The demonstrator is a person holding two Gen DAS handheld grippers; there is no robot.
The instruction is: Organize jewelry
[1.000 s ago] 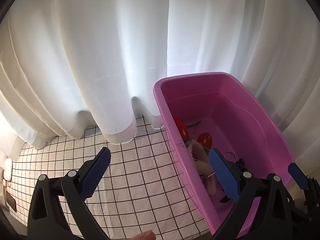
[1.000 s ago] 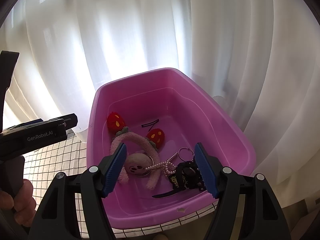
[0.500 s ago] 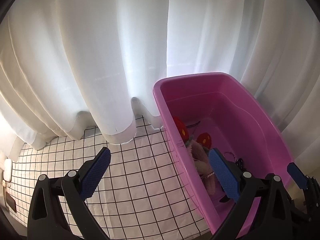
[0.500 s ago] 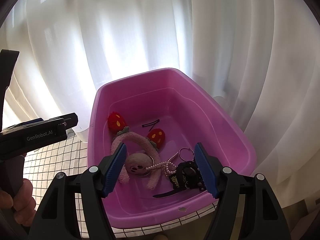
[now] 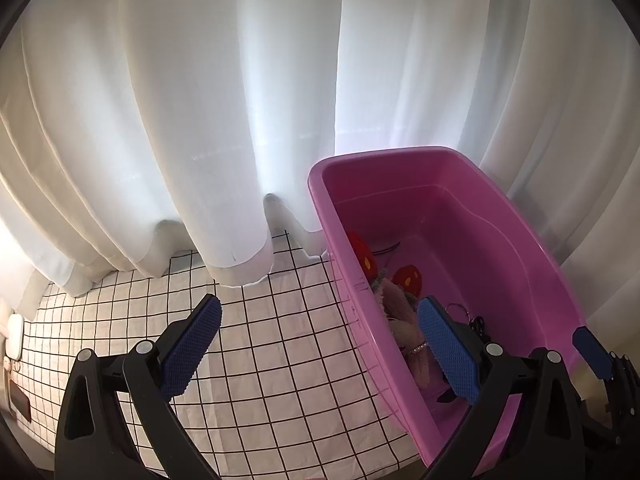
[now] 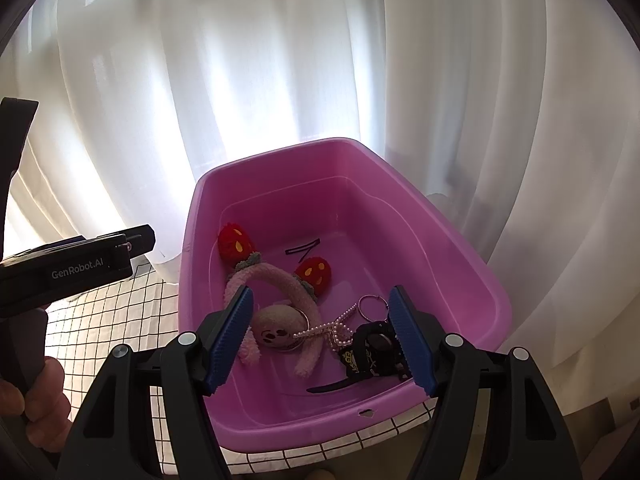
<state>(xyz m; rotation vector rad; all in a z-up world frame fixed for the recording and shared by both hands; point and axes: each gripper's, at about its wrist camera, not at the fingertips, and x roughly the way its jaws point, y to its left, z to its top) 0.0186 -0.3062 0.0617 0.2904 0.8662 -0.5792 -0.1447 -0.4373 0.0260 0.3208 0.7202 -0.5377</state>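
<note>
A pink plastic tub (image 6: 472,264) stands on a checked cloth and holds the jewelry. Inside lie a fuzzy pink headband with red strawberries (image 6: 280,280), a round plush charm (image 6: 276,328), a pearl string (image 6: 332,326), a black watch (image 6: 372,354), a metal ring (image 6: 372,303) and a black hair clip (image 6: 304,249). My right gripper (image 6: 320,300) hangs open above the tub's near half, with nothing between its fingers. My left gripper (image 5: 320,320) is open too, straddling the tub's left wall (image 5: 360,320), one finger over the cloth and one over the tub.
White curtains (image 5: 240,120) hang close behind the tub and rest on the checked cloth (image 5: 260,340). A small white object (image 5: 15,330) sits at the cloth's far left edge. A hand (image 6: 36,400) holds the left gripper's body (image 6: 80,264).
A fingertip at the bottom edge of the left wrist view has dropped out of sight. Both grippers and the tub's contents stay where they were.
</note>
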